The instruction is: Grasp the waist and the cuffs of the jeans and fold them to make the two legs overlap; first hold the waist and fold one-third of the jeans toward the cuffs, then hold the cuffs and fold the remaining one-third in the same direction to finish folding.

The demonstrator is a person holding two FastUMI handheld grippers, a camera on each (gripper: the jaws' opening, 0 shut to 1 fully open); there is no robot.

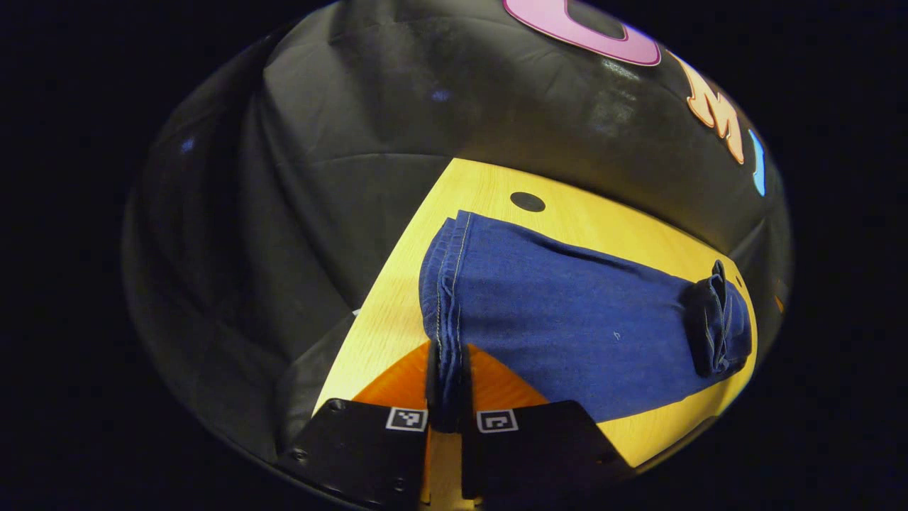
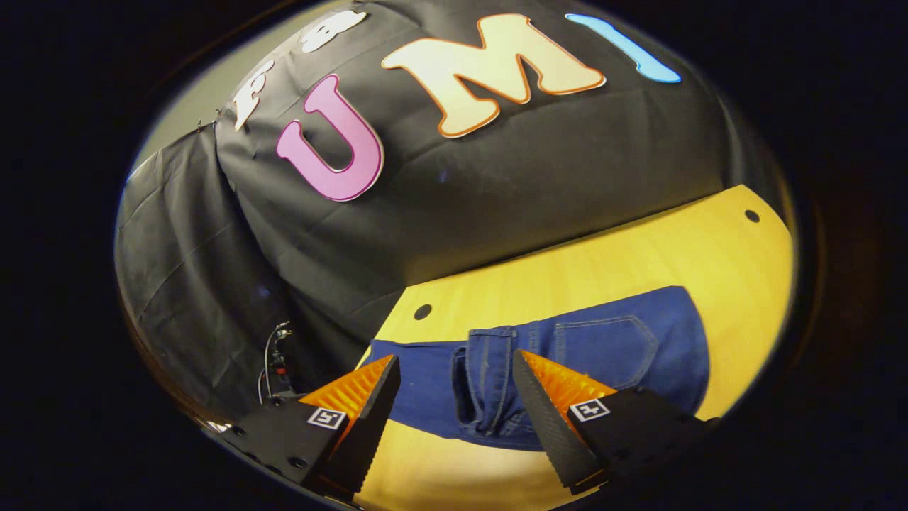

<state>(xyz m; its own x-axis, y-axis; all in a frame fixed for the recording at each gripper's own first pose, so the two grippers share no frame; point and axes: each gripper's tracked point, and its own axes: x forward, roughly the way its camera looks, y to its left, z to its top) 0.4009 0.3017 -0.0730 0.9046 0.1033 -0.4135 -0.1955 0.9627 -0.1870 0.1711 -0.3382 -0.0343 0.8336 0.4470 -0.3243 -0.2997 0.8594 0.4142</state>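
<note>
Denim jeans are lying flat on the wooden table; my left gripper is pinching the cuffs, my right gripper is hovering spread over the waist. Closing off-centre, I'm risking catching one layer only.

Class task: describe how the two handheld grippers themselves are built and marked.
Each gripper, left and right, has two black blocky finger mounts with screws, each bearing a small square black-and-white tag. The right one's wedge-shaped fingers carry ridged pads.
</note>
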